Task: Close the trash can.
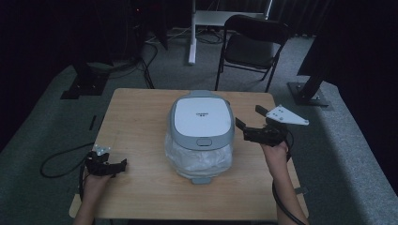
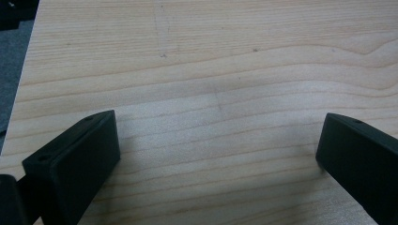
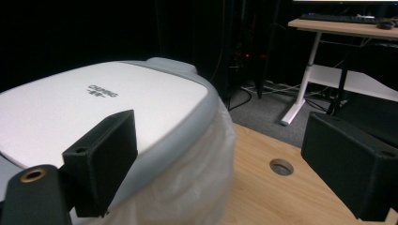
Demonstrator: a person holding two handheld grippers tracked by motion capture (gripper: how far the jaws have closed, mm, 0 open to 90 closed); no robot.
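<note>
A lidded bin (image 1: 202,136) is sitting mid-table on the wooden table (image 1: 141,112), white lid panel with a grey rim, a translucent white bag liner (image 1: 199,161) bunching out around the body below the lid. Lid is lying closed, grey latch tab at its near edge.

Right gripper (image 1: 248,124) is hovering just beside the bin's right side, at lid height, jaws spread wide and gripping nothing. In the right gripper view (image 3: 220,159) its jaws are framing the lid's grey rim and the bag liner (image 3: 187,187); whether the nearer jaw is touching the lid can't be told. A round cable hole (image 3: 281,166) is showing in the tabletop past the bin.

Left gripper (image 1: 117,165) is resting low at the near left part of the table, well apart from the bin. In the left gripper view (image 2: 218,154) jaws are gaping wide over bare wood grain, holding nothing.

A black folding chair (image 1: 253,44) is standing on the carpet behind the table.
</note>
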